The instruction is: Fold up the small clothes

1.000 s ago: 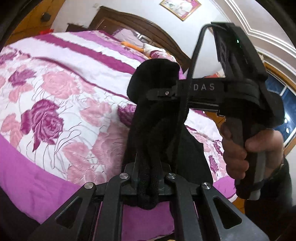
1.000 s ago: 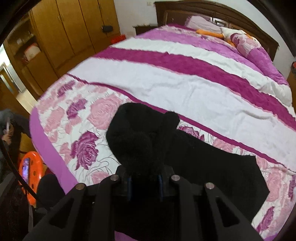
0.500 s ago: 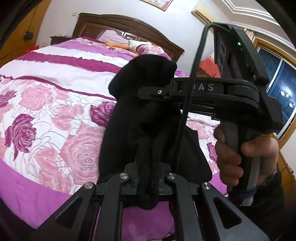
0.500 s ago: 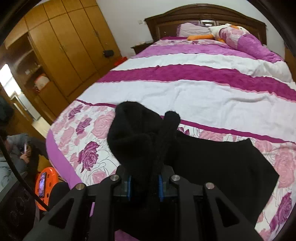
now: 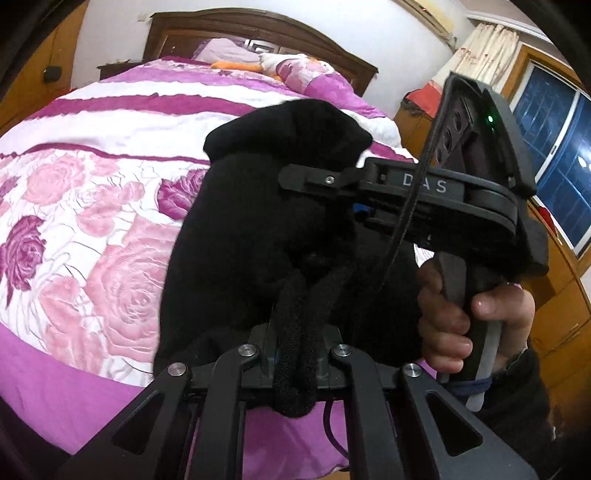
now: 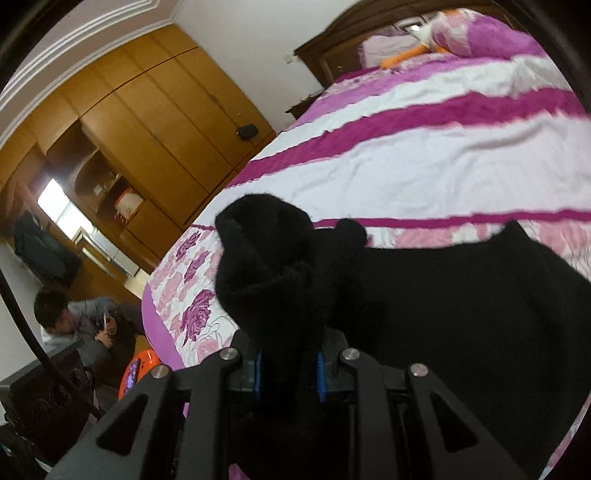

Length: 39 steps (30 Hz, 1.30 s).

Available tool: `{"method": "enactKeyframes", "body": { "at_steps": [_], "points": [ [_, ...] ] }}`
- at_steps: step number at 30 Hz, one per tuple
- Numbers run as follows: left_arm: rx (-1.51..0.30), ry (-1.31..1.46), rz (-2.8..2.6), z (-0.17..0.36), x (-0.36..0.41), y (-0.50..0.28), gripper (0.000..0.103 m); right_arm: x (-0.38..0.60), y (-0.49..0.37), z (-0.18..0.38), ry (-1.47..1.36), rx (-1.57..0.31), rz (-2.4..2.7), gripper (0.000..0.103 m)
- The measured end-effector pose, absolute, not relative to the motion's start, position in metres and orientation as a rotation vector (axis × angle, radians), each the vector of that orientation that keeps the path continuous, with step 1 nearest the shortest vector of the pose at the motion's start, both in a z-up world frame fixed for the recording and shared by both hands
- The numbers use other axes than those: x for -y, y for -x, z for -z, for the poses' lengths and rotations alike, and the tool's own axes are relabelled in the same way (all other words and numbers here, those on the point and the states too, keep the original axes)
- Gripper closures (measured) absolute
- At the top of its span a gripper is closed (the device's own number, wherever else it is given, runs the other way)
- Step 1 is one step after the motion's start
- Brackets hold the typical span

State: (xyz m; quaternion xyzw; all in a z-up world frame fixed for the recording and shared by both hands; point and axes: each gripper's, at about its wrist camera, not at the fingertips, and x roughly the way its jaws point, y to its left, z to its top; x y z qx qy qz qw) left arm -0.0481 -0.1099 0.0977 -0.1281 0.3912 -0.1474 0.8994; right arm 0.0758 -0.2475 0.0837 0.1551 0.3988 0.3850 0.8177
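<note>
Bedroom with white walls (image 5: 388, 33), a dark wooden headboard (image 5: 236, 26) at the top, big wooden wardrobes (image 6: 155, 122) upper left, and a dark blue window (image 5: 554, 155) on the right with a pale curtain (image 5: 476, 48).

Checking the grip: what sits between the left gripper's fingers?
A bunched edge of the black garment, pinched in the left gripper; left wrist view.

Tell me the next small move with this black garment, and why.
Probably lower both grippers toward the bedspread. The left gripper and right gripper are each shut on the black garment, holding its bunched edge above the bed, so it needs laying flat before a fold.
</note>
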Motion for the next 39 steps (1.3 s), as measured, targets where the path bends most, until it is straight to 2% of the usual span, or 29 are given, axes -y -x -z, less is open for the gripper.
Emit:
{"method": "enactKeyframes", "body": {
  "at_steps": [8,16,23,26,32,34,35,36,38,39],
  "points": [
    [-0.752,0.206,0.297,-0.103,0.138,0.051,0.099,0.285,-0.088,-0.067,-0.406,-0.891,-0.765,0.081],
    [-0.696,0.154,0.358,-0.128,0.167,0.035,0.099,0.312,-0.101,-0.090,-0.407,-0.827,-0.796,0.082],
    [-0.723,0.129,0.388,-0.126,0.202,0.018,0.099,0.355,-0.117,-0.075,-0.482,-0.896,-0.696,0.082],
    [-0.722,0.085,0.388,-0.122,0.214,0.018,0.099,0.367,-0.113,-0.077,-0.475,-0.895,-0.674,0.087],
    [-0.716,0.034,0.399,-0.118,0.233,0.024,0.099,0.389,-0.106,-0.076,-0.478,-0.895,-0.649,0.089],
    [-0.730,0.051,0.402,-0.115,0.232,0.023,0.099,0.394,-0.110,-0.069,-0.506,-0.931,-0.600,0.086],
    [-0.736,0.060,0.404,-0.114,0.230,0.022,0.099,0.397,-0.113,-0.062,-0.546,-0.966,-0.586,0.068],
    [-0.745,0.071,0.406,-0.112,0.229,0.021,0.099,0.401,-0.117,-0.053,-0.602,-0.997,-0.592,0.044],
    [-0.748,0.070,0.406,-0.108,0.228,0.022,0.099,0.402,-0.121,-0.041,-0.707,-1.018,-0.634,0.029],
    [-0.747,0.067,0.406,-0.108,0.229,0.022,0.099,0.399,-0.121,-0.038,-0.734,-1.026,-0.647,0.027]
  ]
}}
